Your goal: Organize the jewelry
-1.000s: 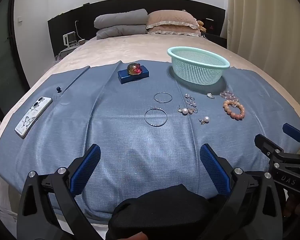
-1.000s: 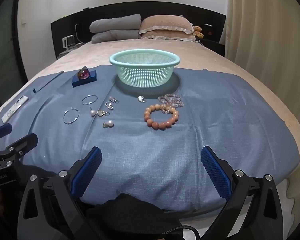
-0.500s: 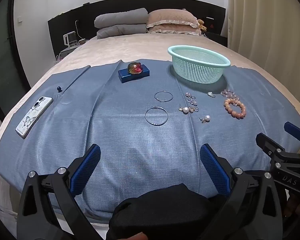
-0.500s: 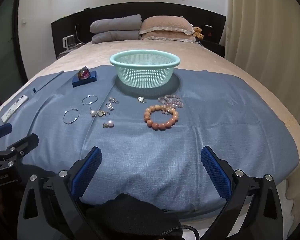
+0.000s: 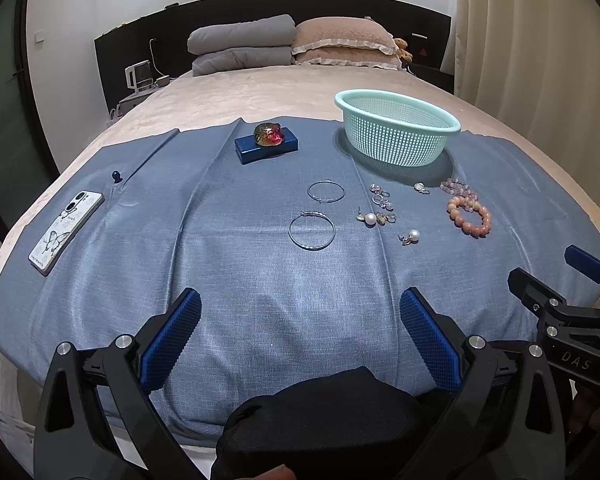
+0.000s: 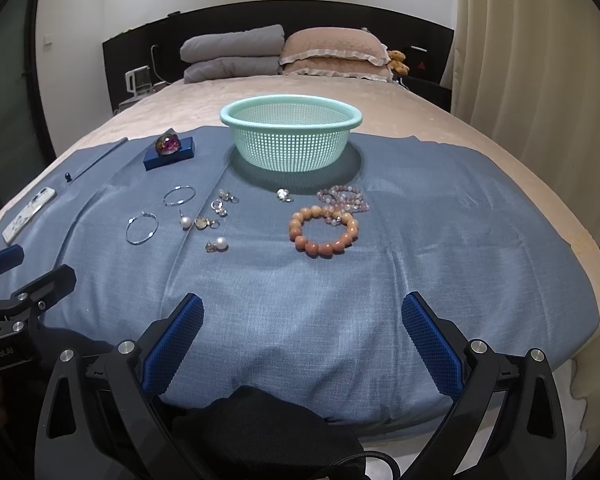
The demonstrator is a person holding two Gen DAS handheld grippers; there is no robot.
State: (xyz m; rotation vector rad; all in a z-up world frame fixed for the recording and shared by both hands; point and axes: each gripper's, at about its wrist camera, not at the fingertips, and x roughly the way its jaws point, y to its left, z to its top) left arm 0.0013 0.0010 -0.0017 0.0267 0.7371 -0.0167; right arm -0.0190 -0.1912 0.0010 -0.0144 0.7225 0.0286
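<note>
A mint green basket stands on a blue cloth on the bed; it also shows in the left wrist view. Before it lie an orange bead bracelet, a pink bead bracelet, two silver hoops, pearl earrings and several small earrings. My left gripper is open and empty near the cloth's front edge. My right gripper is open and empty, well short of the bracelets.
A blue box with a coloured stone sits at the back of the cloth. A phone lies at the left. Pillows lie at the headboard. A curtain hangs at the right.
Both grippers have shifted only slightly; the view has drifted a little. The jewelry has not moved.
</note>
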